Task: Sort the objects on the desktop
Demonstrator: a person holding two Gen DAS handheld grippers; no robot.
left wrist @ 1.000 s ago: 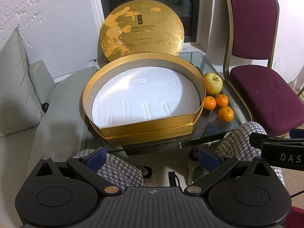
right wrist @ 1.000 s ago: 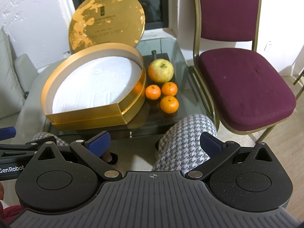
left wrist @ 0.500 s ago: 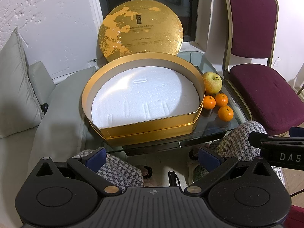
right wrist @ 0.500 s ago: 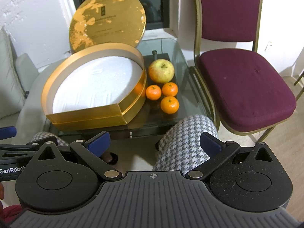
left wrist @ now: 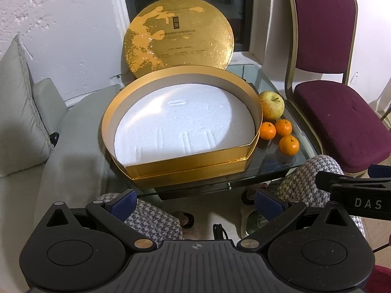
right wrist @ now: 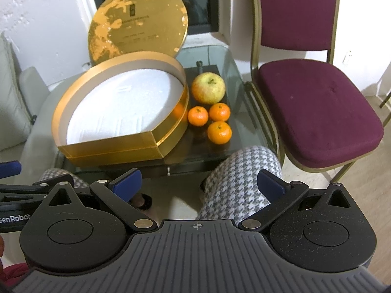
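Both the left gripper [left wrist: 195, 202] and right gripper [right wrist: 198, 183] hang spread wide and empty over houndstooth-clad knees [right wrist: 240, 178], short of the glass table [right wrist: 234, 144] where three tangerines [right wrist: 219, 132] and an apple [right wrist: 208, 88] sit beside the open gold box [right wrist: 117, 144], its lid [right wrist: 138, 20] propped behind.

**Black grippers, houndstooth trousers**

Each gripper, left [left wrist: 195, 202] and right [right wrist: 198, 183], has a ribbed grey-black body, two round black discs, brass pivot screws and blue-padded fingers [right wrist: 125, 180]. White lettering marks the side arms. The person wears grey-white houndstooth trousers [right wrist: 242, 178].
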